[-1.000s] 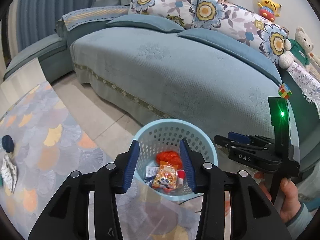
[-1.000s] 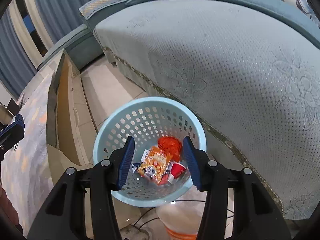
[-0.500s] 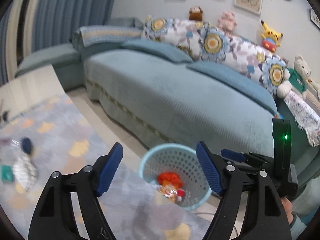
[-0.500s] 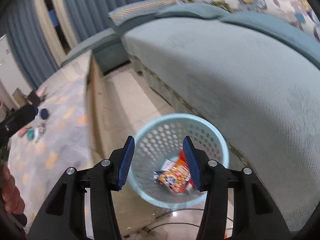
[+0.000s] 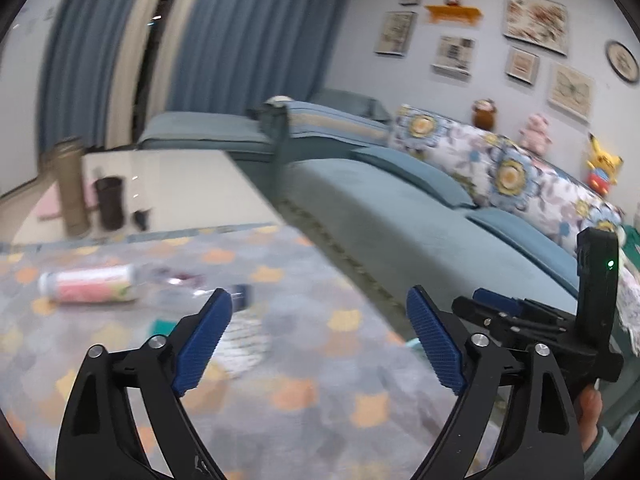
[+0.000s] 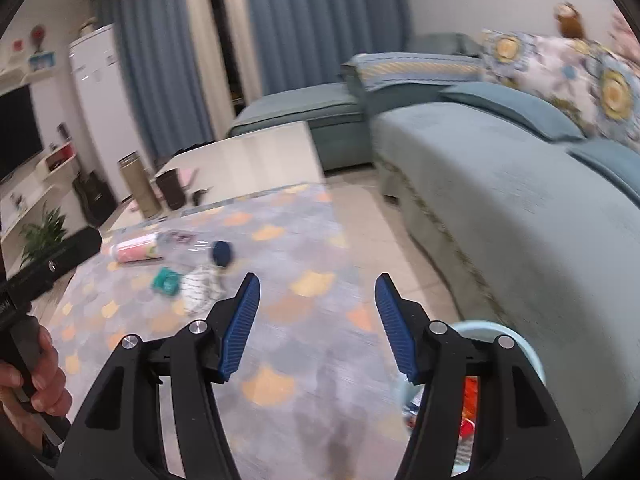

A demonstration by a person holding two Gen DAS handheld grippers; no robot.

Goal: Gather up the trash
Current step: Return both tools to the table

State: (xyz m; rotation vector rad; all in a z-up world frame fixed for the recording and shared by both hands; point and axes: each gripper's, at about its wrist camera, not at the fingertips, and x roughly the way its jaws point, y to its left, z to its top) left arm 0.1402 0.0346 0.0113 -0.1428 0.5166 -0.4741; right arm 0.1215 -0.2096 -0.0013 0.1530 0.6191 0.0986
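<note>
Both grippers, left gripper [image 5: 320, 340] and right gripper [image 6: 316, 320], fingers spread, empty. Crumpled wrapper [image 6: 200, 286] ahead-left of right fingers: light, soft, likely crushes; pinch its bunched middle.

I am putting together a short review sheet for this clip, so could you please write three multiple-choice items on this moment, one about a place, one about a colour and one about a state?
1. Where is the basket?
A. on the sofa
B. on the floor between table and sofa
C. on the far table

2. What colour is the small flat packet on the table?
A. teal
B. red
C. black

3. How is the right claw?
A. shut on a bottle
B. shut, empty
C. open, empty

Answers: 1 B, its rim shows beside the sofa, below the table edge. 2 A, it lies teal beside the crumpled wrapper. 3 C, its fingers stand apart with nothing between them.
</note>
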